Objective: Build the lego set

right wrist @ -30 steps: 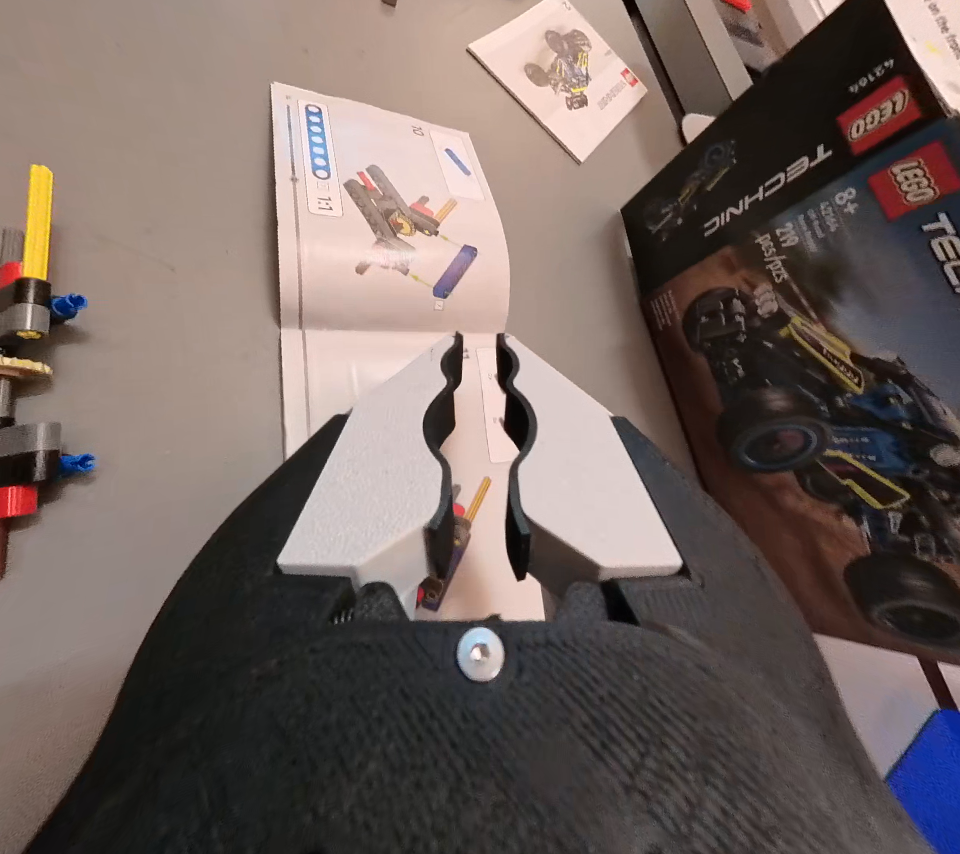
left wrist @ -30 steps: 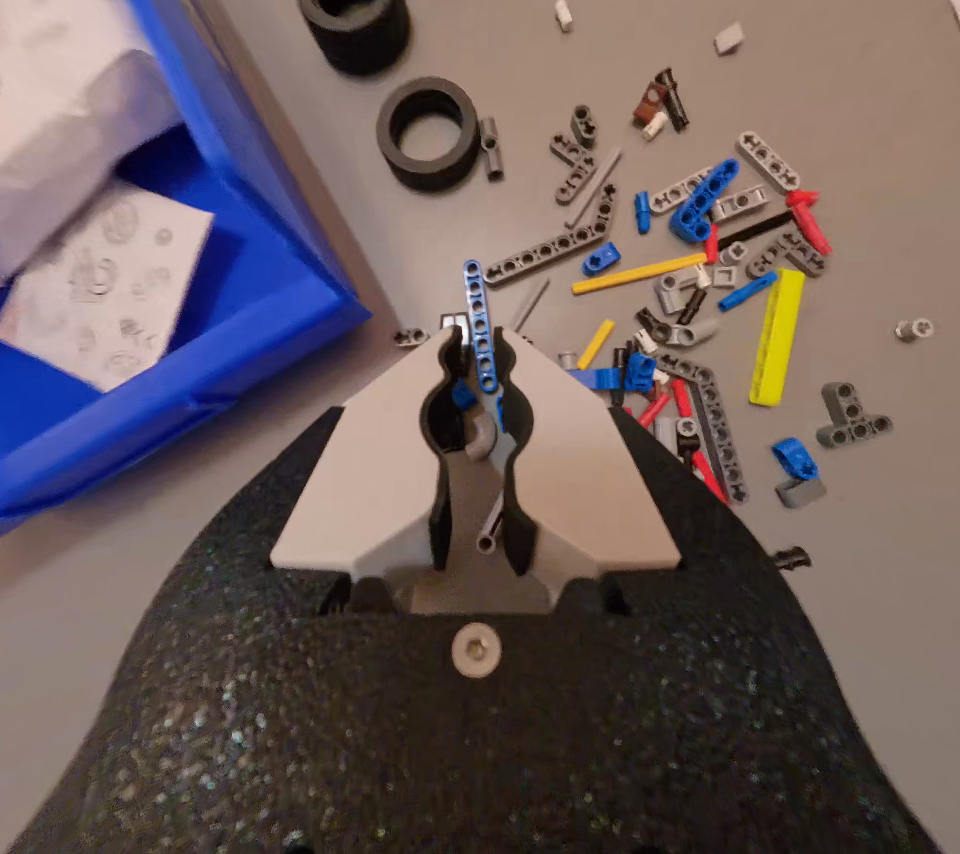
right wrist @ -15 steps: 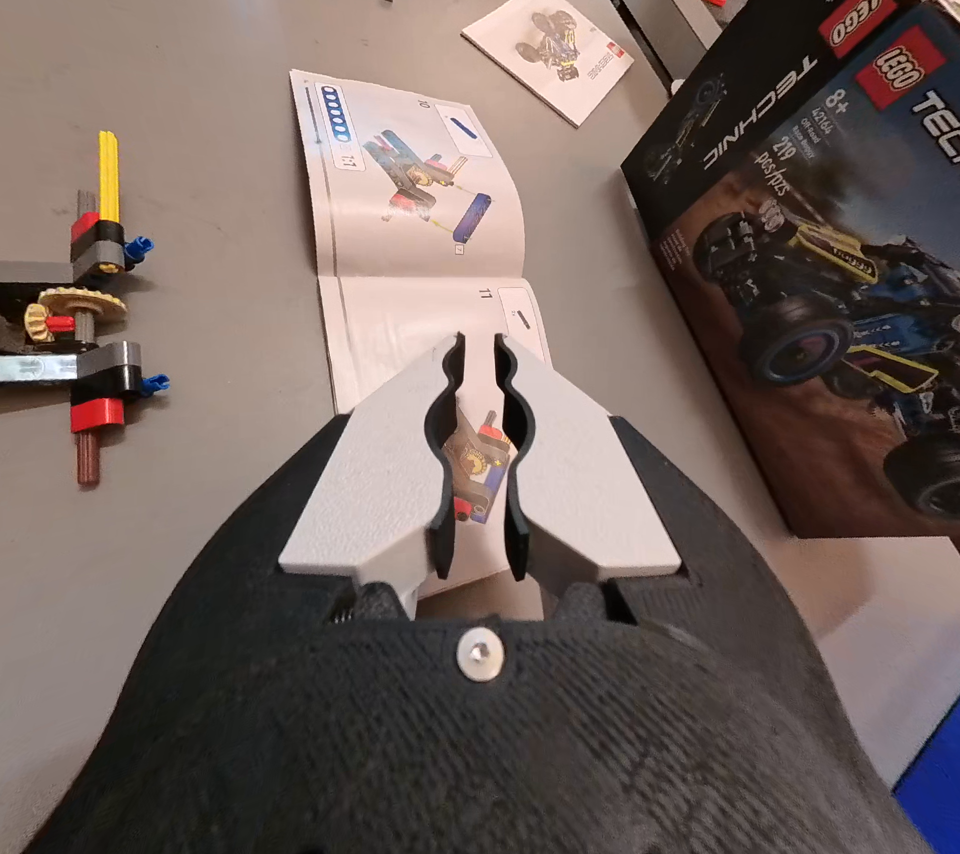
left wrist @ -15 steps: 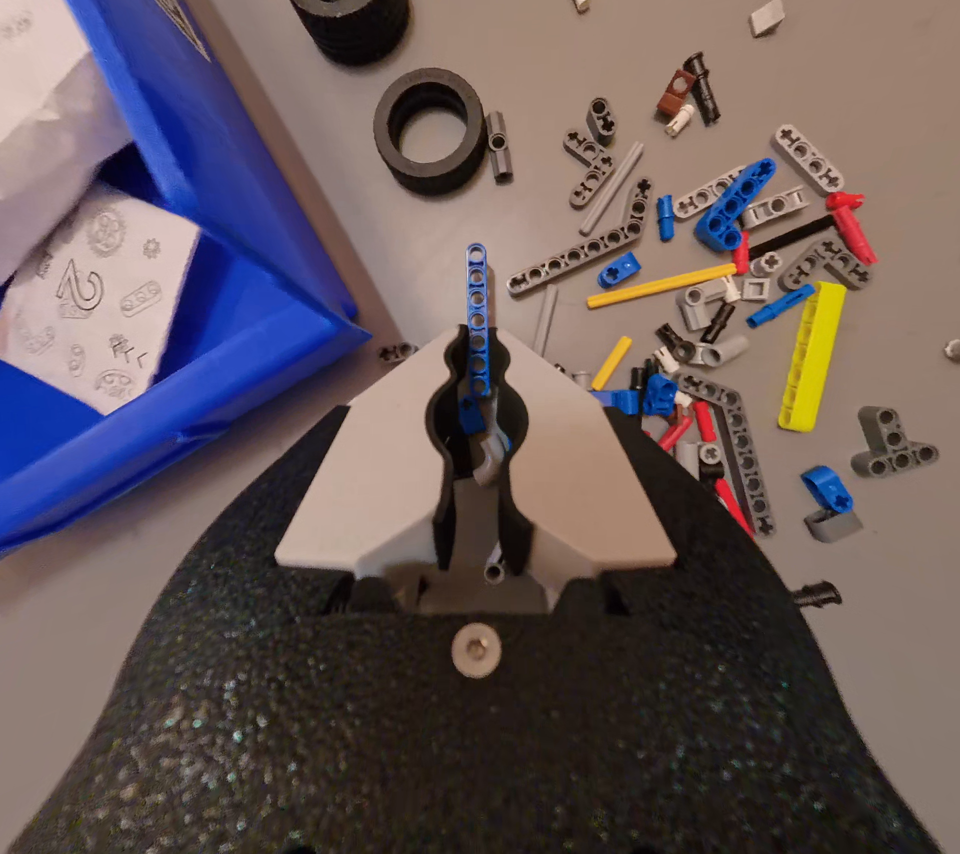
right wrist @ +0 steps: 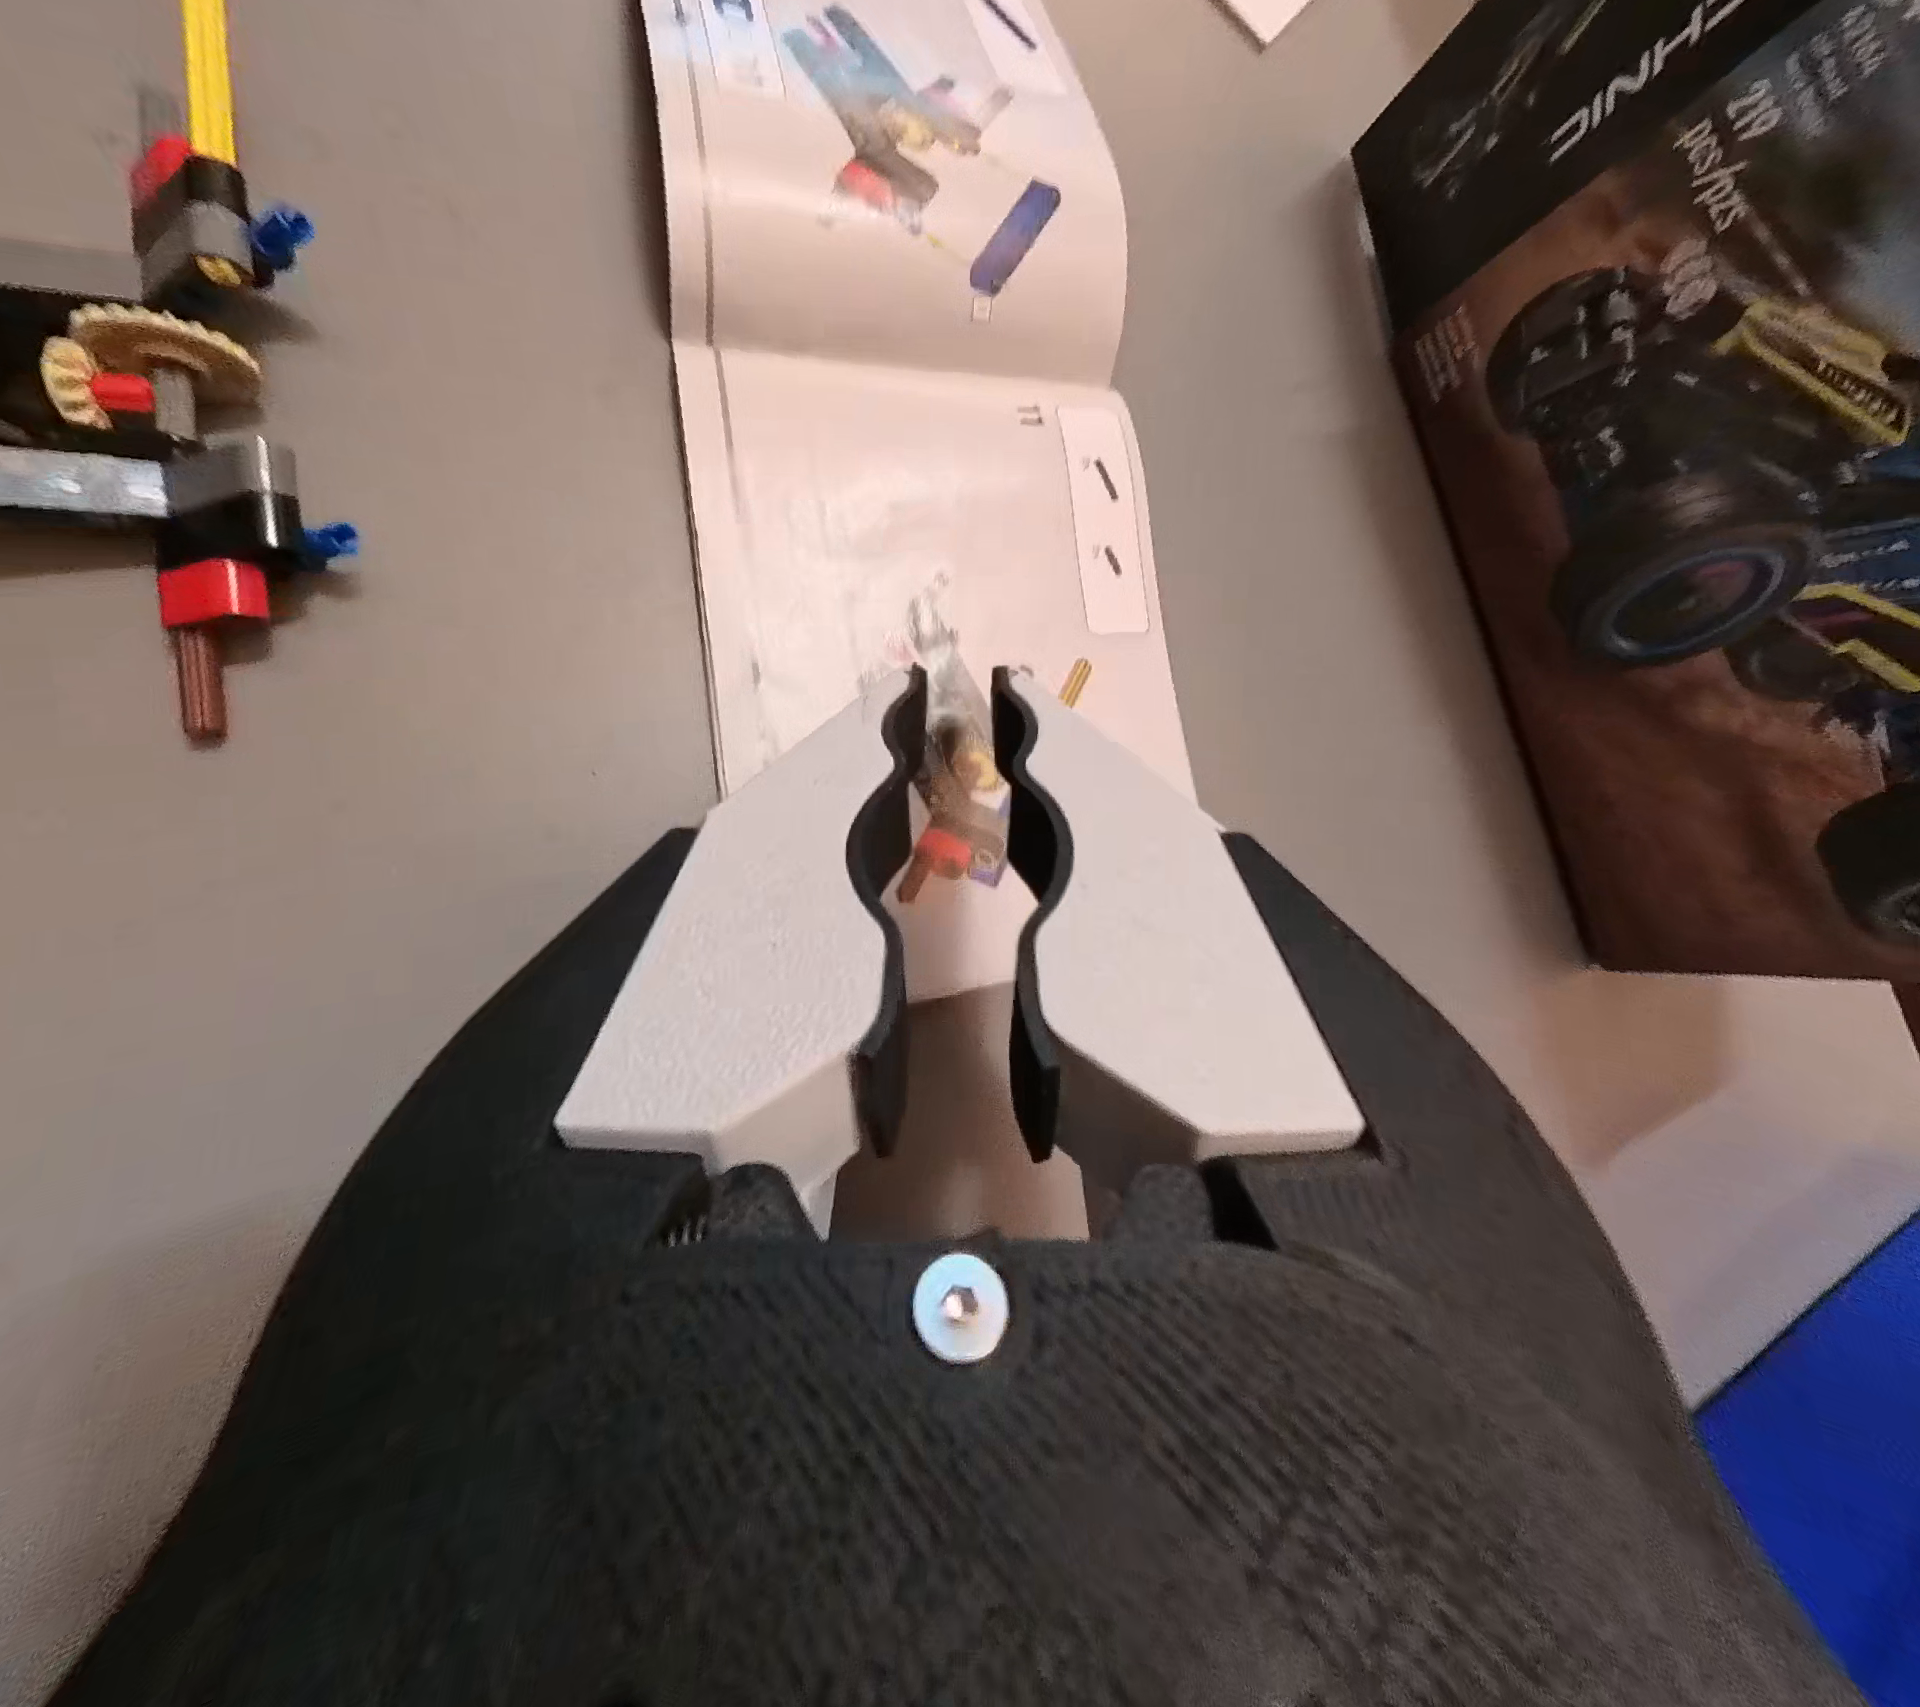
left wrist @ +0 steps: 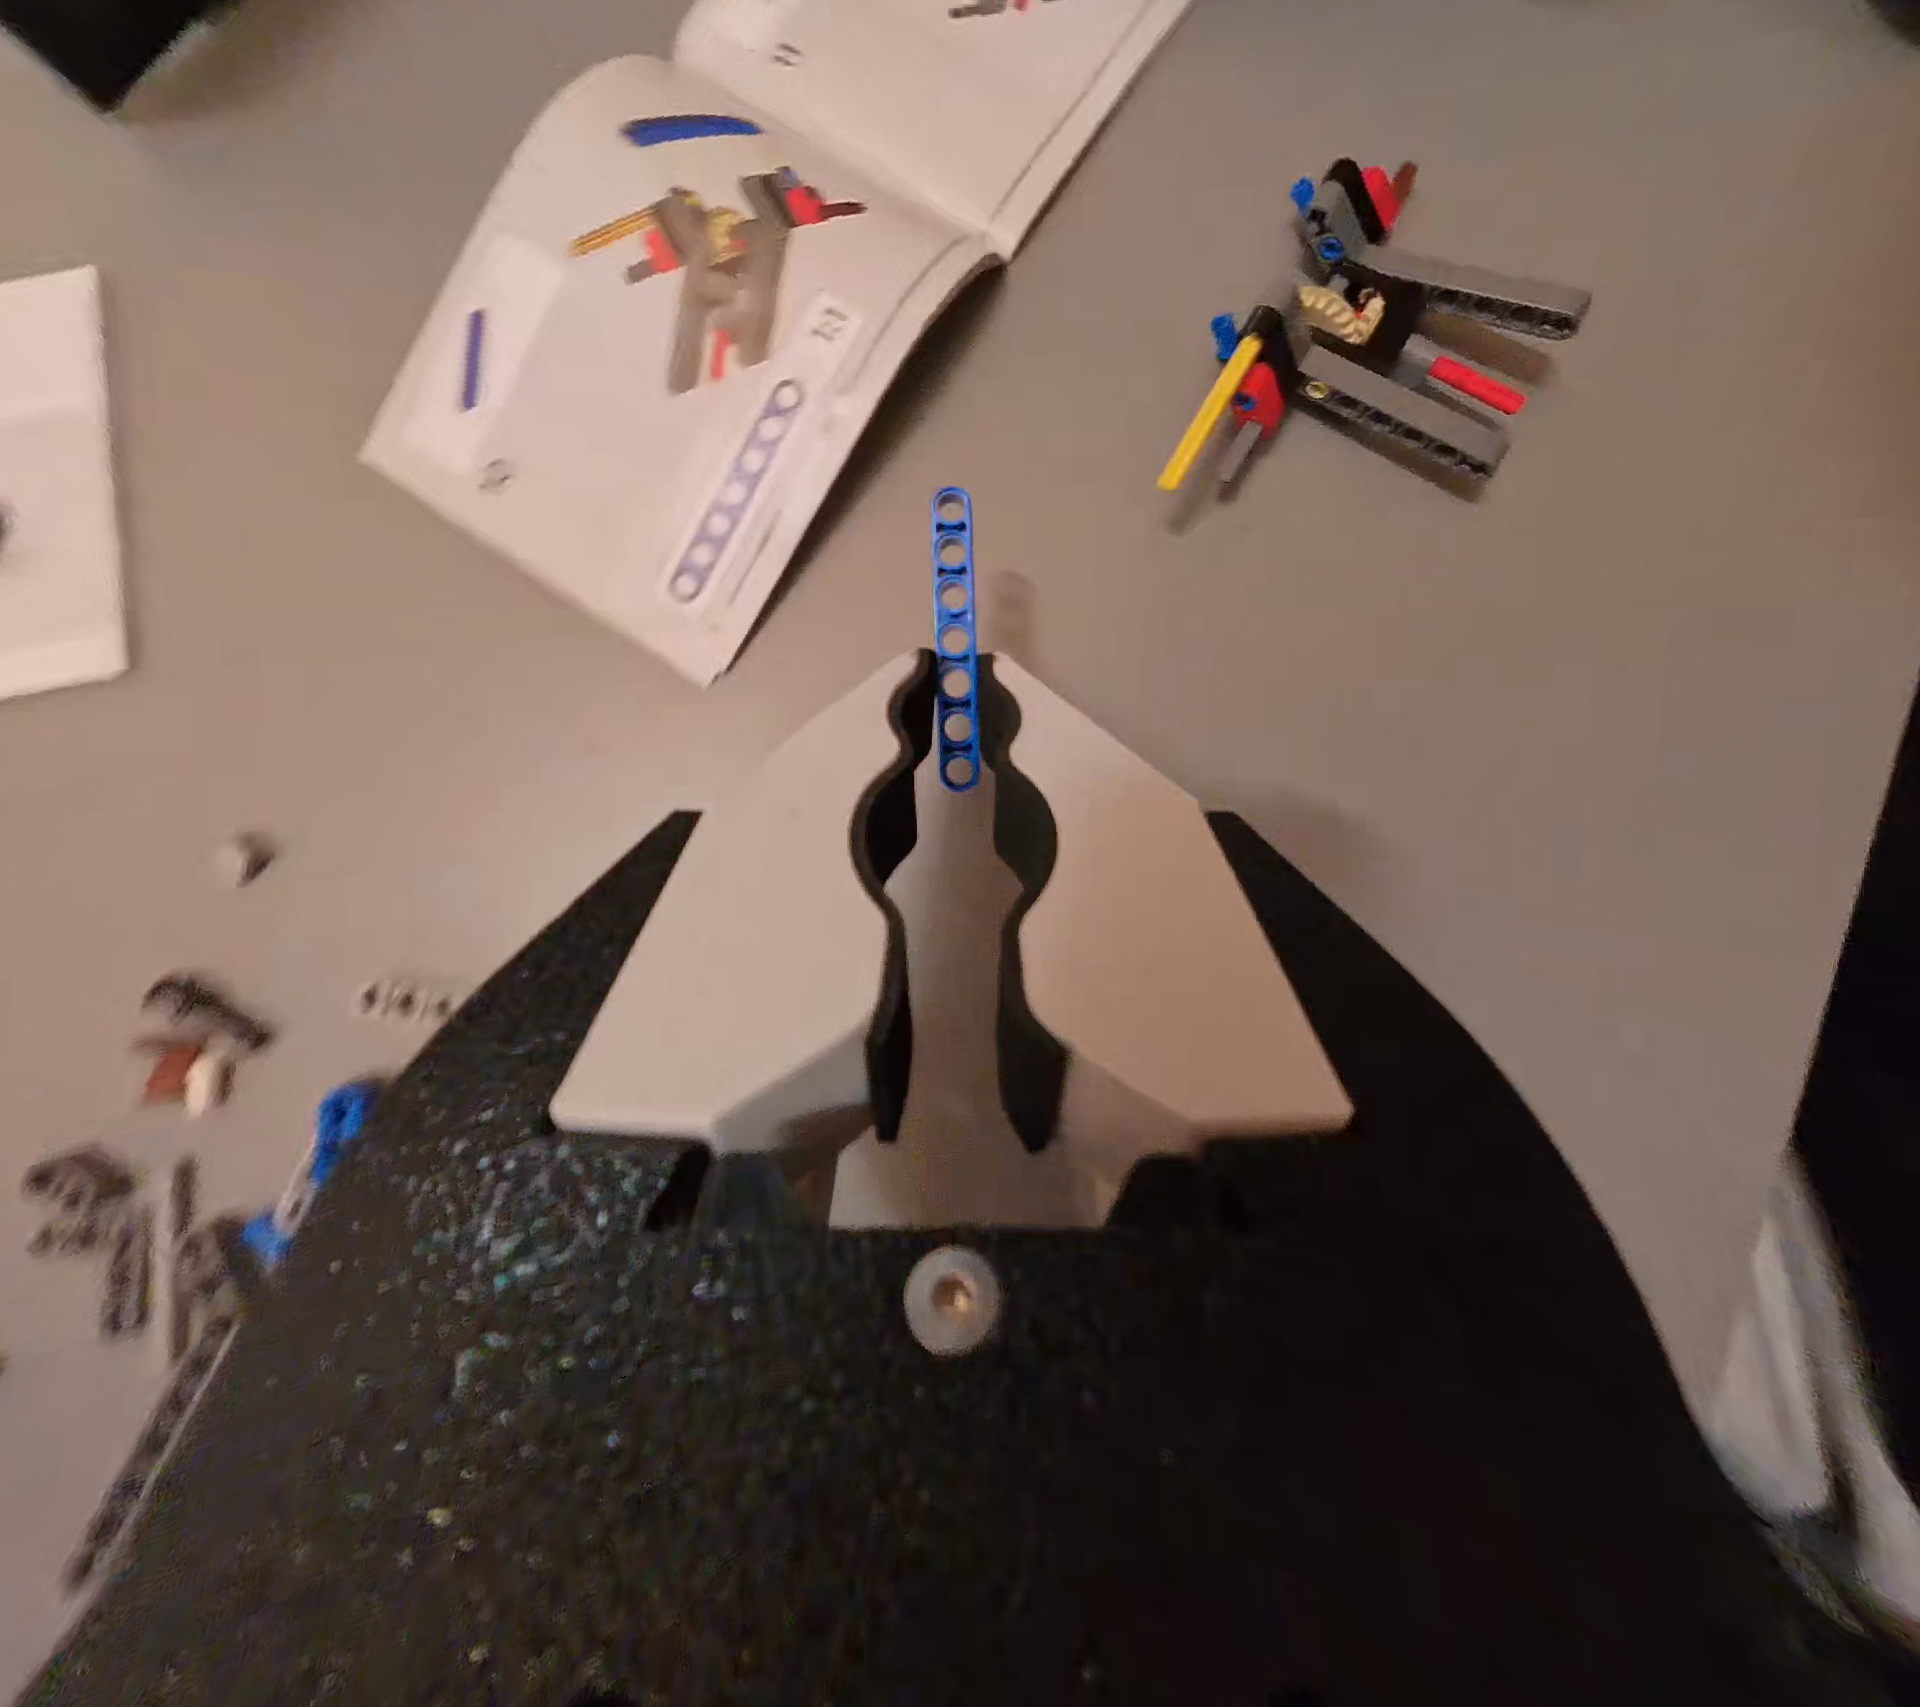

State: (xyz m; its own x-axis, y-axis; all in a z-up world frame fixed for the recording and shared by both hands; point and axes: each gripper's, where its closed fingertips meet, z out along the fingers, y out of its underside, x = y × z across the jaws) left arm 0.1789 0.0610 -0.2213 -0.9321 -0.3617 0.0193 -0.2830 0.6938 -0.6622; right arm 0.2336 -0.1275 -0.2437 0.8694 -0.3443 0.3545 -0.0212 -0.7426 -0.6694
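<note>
Blue beam [left wrist: 955, 639] sits pinched in your left hand-held gripper [left wrist: 954, 670]. The beam is thin, has a row of holes, and sticks out past the tips, up above the grey surface [left wrist: 1351, 670]. Ahead and to the right lies the half-built model [left wrist: 1371, 327], with grey arms, a tan gear, red bits and a yellow rod. It is well apart from the beam. Ahead and to the left lies the open booklet [left wrist: 727, 327]. Loose parts [left wrist: 177, 1138] lie blurred at the left edge.

Your right hand-held gripper [right wrist: 956, 681] holds nothing, and its jaws stand a little apart. It hangs over the near page of the booklet [right wrist: 894, 223]. The model [right wrist: 177, 369] lies to its left. The set's box [right wrist: 1662, 410] stands to its right, just beside the booklet.
</note>
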